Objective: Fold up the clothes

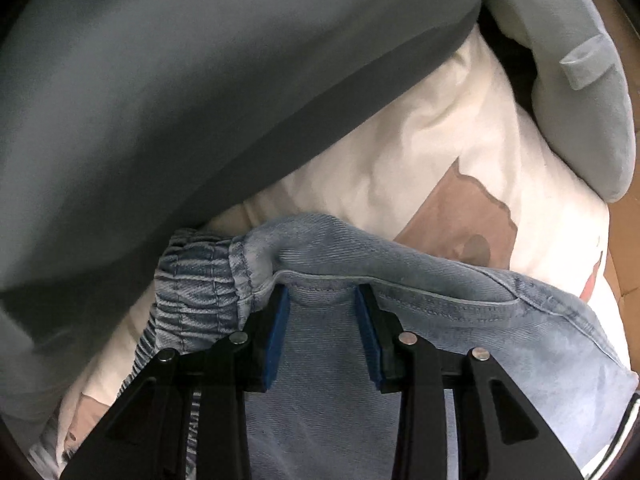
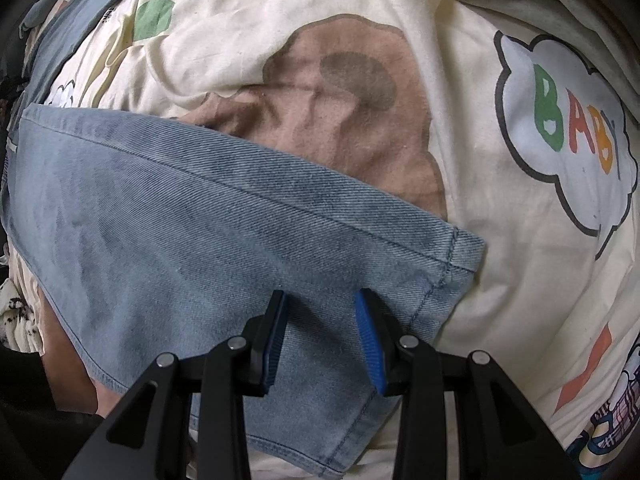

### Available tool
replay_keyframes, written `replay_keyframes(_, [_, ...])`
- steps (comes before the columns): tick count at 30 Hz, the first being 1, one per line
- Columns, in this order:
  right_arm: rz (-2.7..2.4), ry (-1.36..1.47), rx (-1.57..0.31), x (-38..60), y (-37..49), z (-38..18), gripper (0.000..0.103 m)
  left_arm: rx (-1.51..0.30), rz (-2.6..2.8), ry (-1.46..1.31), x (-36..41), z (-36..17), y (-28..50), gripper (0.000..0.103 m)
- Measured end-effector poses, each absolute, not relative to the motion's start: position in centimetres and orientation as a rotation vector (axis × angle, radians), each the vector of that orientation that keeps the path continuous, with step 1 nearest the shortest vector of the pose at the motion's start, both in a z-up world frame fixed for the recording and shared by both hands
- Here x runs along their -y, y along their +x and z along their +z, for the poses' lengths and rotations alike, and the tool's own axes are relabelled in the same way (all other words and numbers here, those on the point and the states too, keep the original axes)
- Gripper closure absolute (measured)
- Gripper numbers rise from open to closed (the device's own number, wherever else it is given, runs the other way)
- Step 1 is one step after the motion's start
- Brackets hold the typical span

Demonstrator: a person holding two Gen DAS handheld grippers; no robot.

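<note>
Denim jeans [image 1: 420,320], light blue, lying across a cream printed sheet [image 1: 420,152]; elastic waistband [image 1: 192,280] bunched at 9 o'clock of the left tool [image 1: 322,294]. Left tool low over the jeans, blue pads [image 1: 280,332] apart, a raised seam fold of denim standing between the tips; not pressed tight on the cloth as seen, grip not confirmed. Grey garment [image 1: 180,80] draped across the 10 to 12 o'clock part of the left wrist view, blurred. Pale grey-blue garment [image 1: 580,80] with a small loop at 2 o'clock, resting on the sheet. Brown surface [image 1: 624,248] visible at 3 o'clock beyond the sheet edge; nature of it not determinable.

In the right wrist view: jeans leg [image 2: 200,240] spread flat, hem corner [image 2: 460,256] at 1 o'clock of the right tool [image 2: 320,296]. Right tool over the leg near the hem, pads [image 2: 368,340] apart, denim beneath and between them, no clamping seen. Cream sheet [image 2: 500,280] under the leg, brown bear print [image 2: 360,120] at 12 o'clock, partly covered by the denim edge. White cloud print [image 2: 568,132] lettered "BABY" at 2 o'clock, clear of the jeans. Green patch print [image 2: 152,20] at 11 o'clock.
</note>
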State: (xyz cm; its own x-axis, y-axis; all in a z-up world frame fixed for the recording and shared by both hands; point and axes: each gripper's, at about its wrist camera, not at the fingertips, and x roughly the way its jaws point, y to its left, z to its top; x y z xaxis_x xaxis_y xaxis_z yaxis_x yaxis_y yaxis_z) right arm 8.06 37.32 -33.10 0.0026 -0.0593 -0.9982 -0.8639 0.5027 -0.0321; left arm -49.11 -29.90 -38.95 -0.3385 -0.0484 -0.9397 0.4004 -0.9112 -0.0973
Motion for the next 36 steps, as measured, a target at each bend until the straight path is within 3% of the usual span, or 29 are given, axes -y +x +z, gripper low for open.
replay_keyframes(5, [0.773,-0.861,-1.438,-32.8,8.9,-31.0,0.069,-0.447,-2.368,1.609,29.2,-37.9,-47.7,0.069])
replay_keyframes(20, [0.790,-0.844,-1.422,-31.0,8.8,-29.6,0.067,-0.554,-2.474,1.603,29.1,-34.9,-40.9,0.069])
replay_keyframes(36, [0.789,-0.873,-1.436,-29.6,10.0,-28.8,0.067,-0.441,-2.314,1.653,28.4,-39.9,-44.4,0.067])
